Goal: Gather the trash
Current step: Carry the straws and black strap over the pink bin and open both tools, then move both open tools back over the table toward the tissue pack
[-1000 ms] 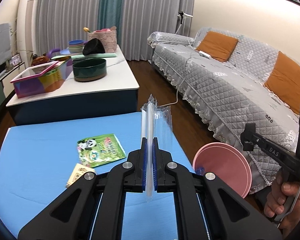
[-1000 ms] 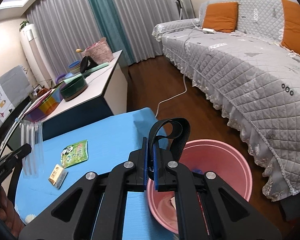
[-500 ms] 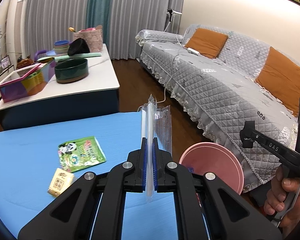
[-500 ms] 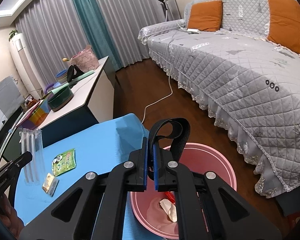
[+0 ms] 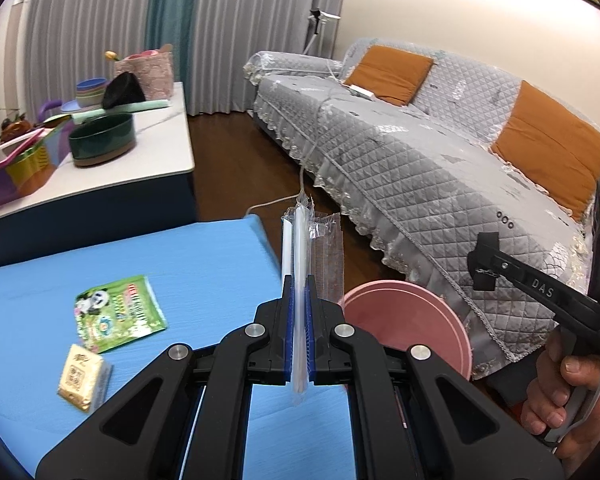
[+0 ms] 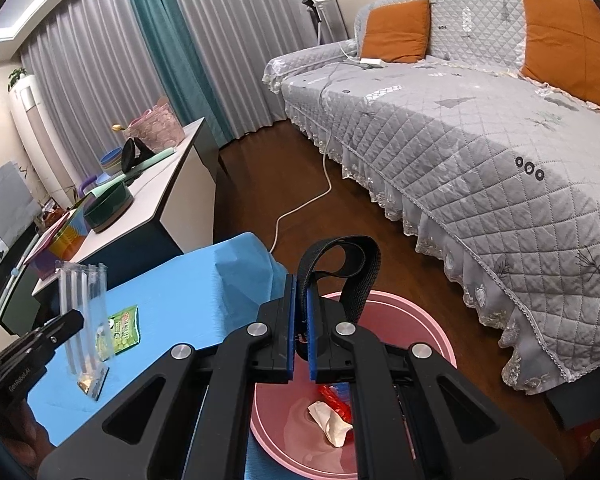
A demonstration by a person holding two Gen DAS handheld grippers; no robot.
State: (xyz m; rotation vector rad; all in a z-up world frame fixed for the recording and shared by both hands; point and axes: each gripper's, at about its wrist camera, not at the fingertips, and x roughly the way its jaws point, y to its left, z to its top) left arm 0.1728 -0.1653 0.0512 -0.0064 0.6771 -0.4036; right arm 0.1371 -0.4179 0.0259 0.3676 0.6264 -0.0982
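beside the pink bin, left hand-held gripper (clamped) on straw packet

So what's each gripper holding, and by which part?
Left gripper: straw packet, by its lower end. Right gripper: pink bin's black strap.

Blue-covered surface, lower left of the left wrist frame. Lying on it: green panda-print packet; just below it, small tan packet. White surface, upper left, carries a dark green bowl.
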